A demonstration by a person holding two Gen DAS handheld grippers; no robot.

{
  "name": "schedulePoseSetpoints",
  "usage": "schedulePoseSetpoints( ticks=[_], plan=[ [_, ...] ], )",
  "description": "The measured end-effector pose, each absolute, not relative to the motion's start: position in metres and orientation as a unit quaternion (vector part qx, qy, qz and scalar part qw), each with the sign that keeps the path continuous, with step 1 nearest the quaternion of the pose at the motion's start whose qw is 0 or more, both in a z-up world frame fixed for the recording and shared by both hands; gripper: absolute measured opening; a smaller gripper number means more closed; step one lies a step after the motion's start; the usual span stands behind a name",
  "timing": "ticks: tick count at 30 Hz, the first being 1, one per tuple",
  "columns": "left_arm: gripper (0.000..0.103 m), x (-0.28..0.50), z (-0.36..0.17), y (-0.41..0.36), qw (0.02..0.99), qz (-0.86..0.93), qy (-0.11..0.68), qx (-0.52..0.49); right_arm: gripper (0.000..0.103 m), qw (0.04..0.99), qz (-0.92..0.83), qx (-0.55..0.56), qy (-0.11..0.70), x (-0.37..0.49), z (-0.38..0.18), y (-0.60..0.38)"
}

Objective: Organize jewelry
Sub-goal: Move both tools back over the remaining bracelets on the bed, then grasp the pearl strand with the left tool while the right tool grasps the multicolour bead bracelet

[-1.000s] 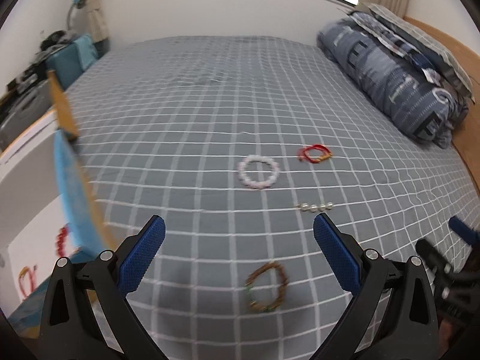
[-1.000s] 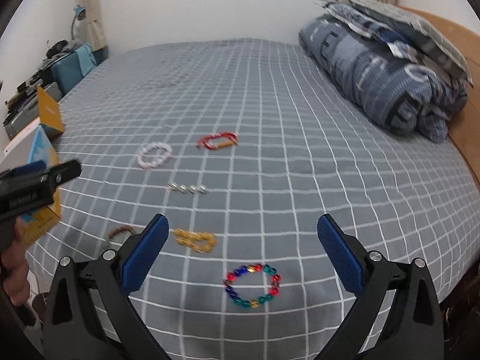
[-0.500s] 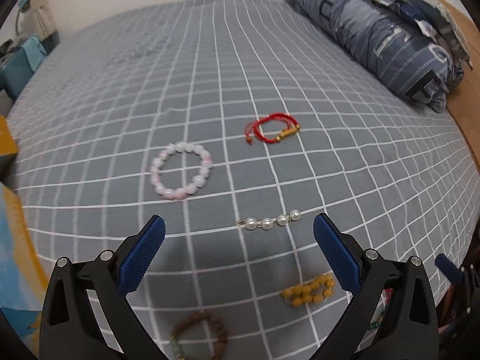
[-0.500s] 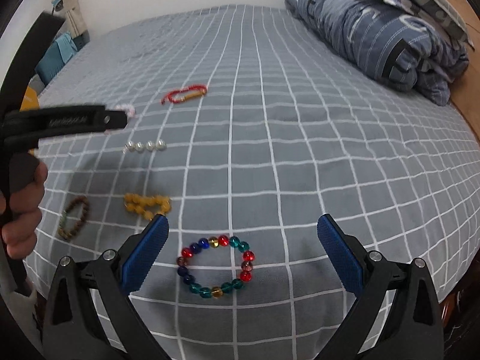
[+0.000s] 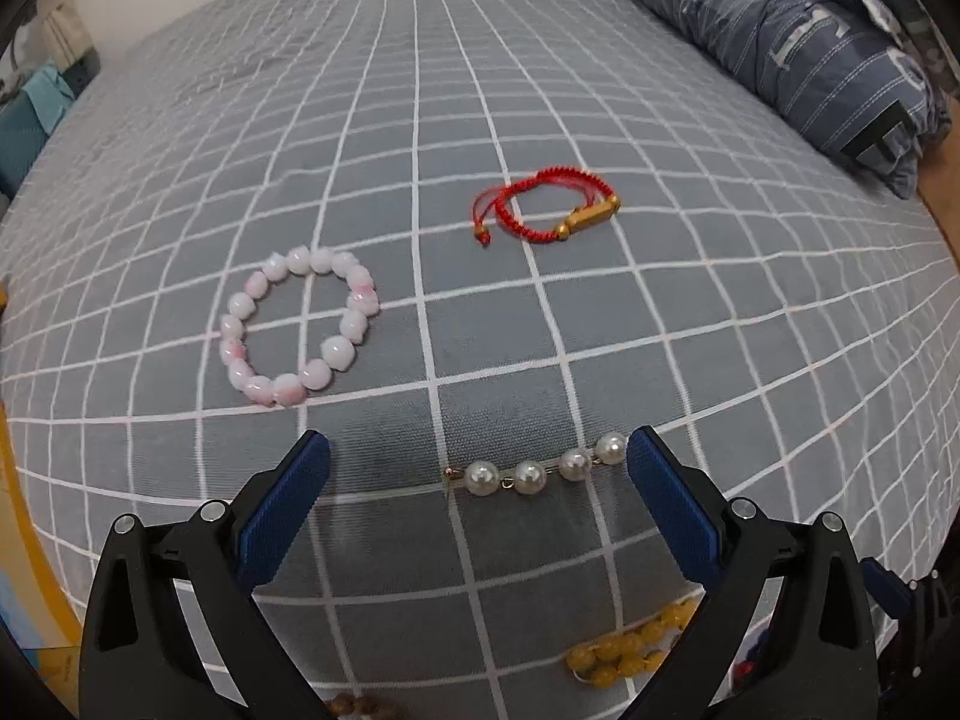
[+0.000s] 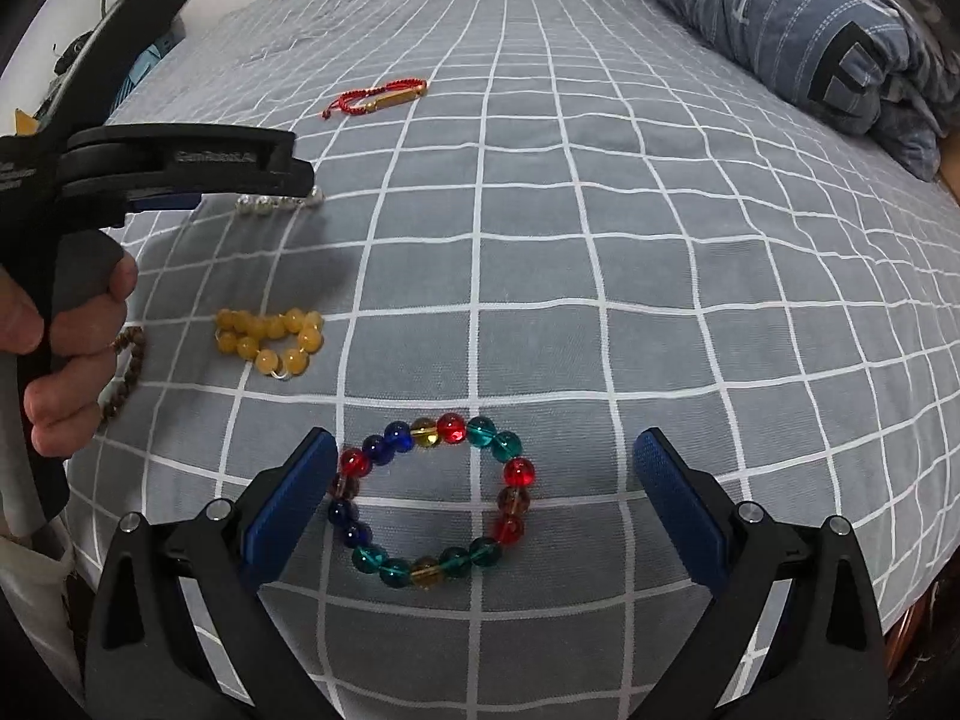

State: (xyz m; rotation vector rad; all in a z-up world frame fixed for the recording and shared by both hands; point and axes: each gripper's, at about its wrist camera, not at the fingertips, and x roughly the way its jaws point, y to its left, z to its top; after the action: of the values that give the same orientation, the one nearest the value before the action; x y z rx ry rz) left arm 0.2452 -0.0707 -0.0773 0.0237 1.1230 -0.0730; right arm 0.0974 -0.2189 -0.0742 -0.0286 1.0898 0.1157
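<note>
Jewelry lies on a grey checked bedspread (image 5: pixel 540 90). My left gripper (image 5: pixel 478 468) is open, low over a short pearl strand (image 5: pixel 543 471) that lies between its fingertips. Beyond it lie a pink-white bead bracelet (image 5: pixel 300 327) and a red cord bracelet with a gold tube (image 5: pixel 543 213). My right gripper (image 6: pixel 486 480) is open around a multicolour glass-bead bracelet (image 6: pixel 432 507), the left fingertip close to its beads. A yellow bead bracelet (image 6: pixel 273 339) and a brown wooden bead bracelet (image 6: pixel 123 384) lie to its left. The left gripper's body (image 6: pixel 174 165) partly hides the pearls (image 6: pixel 276 204) in the right wrist view.
A folded blue patterned duvet (image 5: pixel 810 42) lies at the far right of the bed. An orange-edged box (image 5: pixel 18 540) stands at the left edge of the left wrist view. The yellow beads (image 5: pixel 630 648) and brown beads (image 5: pixel 354 705) lie beneath the left gripper.
Both grippers have moved forward and down toward the bed. The left one now straddles the pearl strand; the right one now straddles the multicolour bracelet. Both stay open.
</note>
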Motion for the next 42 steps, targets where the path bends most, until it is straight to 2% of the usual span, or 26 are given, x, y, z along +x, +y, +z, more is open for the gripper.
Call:
schedulePoseSetpoints(
  ticks=[8,14,17,23,26,28,30,42],
  plan=[
    [0.097,0.251,-0.091,-0.079,0.840,-0.023,0.542,0.029,0.093,0.849,0.058,-0.013,0.524,0.097,-0.078,-0.219],
    [0.092,0.248,-0.090,-0.082,0.840,-0.020,0.541,0.032,0.079,0.846,0.060,-0.018,0.529,0.098,-0.079,-0.216],
    [0.083,0.245,-0.087,-0.081,0.840,-0.021,0.541,0.031,0.067,0.850,0.053,-0.029,0.524,0.097,-0.078,-0.214],
    [0.058,0.240,-0.083,-0.078,0.840,-0.022,0.541,0.033,0.049,0.851,0.052,-0.043,0.520,0.099,-0.078,-0.211],
    [0.039,0.239,-0.081,-0.078,0.840,-0.023,0.542,0.032,0.036,0.852,0.050,-0.046,0.519,0.099,-0.077,-0.212],
    [0.023,0.238,-0.080,-0.076,0.840,-0.022,0.542,0.028,0.022,0.853,0.050,-0.046,0.518,0.099,-0.076,-0.213],
    [0.023,0.237,-0.079,-0.074,0.841,-0.027,0.540,0.019,0.013,0.854,0.047,-0.048,0.516,0.099,-0.075,-0.214],
    [0.023,0.225,-0.063,-0.069,0.857,-0.037,0.515,0.010,0.010,0.865,0.044,-0.039,0.498,0.095,-0.070,-0.213]
  ],
)
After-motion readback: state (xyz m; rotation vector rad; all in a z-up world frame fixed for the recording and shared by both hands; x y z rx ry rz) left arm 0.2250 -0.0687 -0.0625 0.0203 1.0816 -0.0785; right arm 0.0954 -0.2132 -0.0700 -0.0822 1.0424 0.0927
